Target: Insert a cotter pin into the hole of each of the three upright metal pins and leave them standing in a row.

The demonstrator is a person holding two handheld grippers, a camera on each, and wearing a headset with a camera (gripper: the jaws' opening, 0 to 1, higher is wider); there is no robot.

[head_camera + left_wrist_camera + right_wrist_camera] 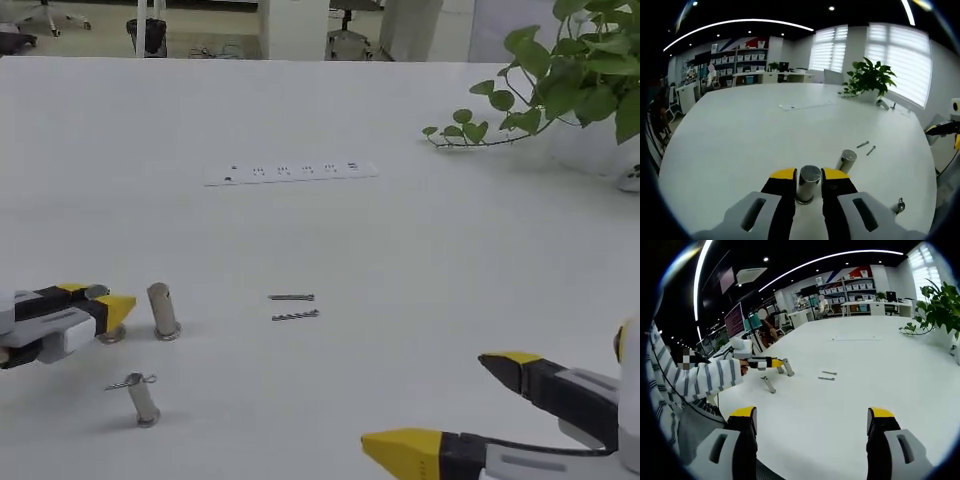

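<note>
The left gripper (809,175) has its fingers clamped on an upright pin (809,186) on the counter (400,240). It is best held plumb, hole facing the right gripper (440,405), whose fingers stand apart. Two loose cotter pins (291,297) lie well right of that pin, and a second pin (163,310) just beside it crowds the approach.

My left gripper (98,300) sits low at the far left, level, jaws closed against the upright pin (809,181) between them. My right gripper (450,405) is at lower right, jaws spread wide. Left arm extended, striped sleeve (715,380).
</note>
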